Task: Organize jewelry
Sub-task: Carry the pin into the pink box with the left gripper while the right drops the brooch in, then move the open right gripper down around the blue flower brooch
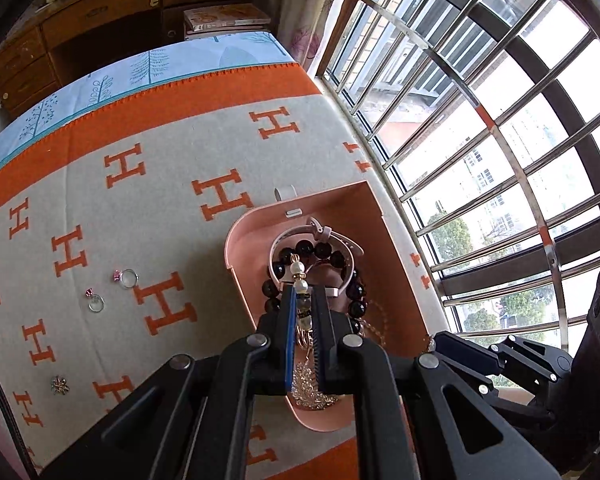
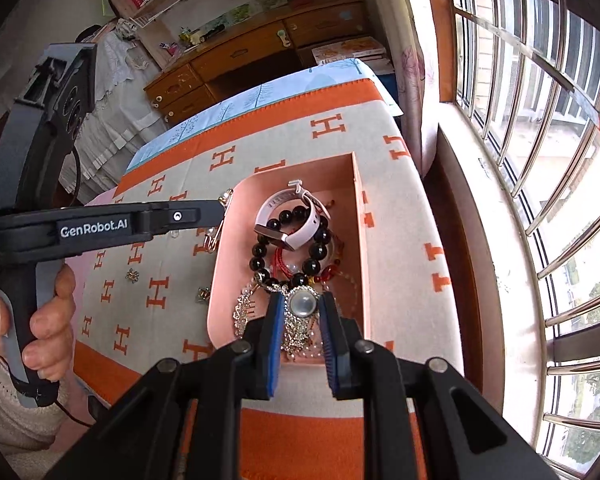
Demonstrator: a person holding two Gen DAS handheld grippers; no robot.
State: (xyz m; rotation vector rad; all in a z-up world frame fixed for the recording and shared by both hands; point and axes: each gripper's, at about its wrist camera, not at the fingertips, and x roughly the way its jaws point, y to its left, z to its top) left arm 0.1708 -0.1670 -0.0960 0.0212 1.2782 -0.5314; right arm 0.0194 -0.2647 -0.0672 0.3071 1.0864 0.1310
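Clamped in the left gripper (image 1: 302, 294), a pearl earring (image 1: 299, 276) is held over the pink box (image 1: 396, 248) of bracelets, while two rings (image 1: 112, 290) lie well apart on the blanket (image 1: 172, 184). Seen from the right wrist, a round brooch (image 2: 302, 304) is gripped by the right gripper (image 2: 300, 308) above the same box, and the view of the blanket is partly blocked by the left gripper.

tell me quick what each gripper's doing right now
left gripper: shut on a pearl earring
right gripper: shut on a round rhinestone brooch

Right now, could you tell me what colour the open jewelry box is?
The rounded jewelry box is pale peach-pink, clearest in the right wrist view.
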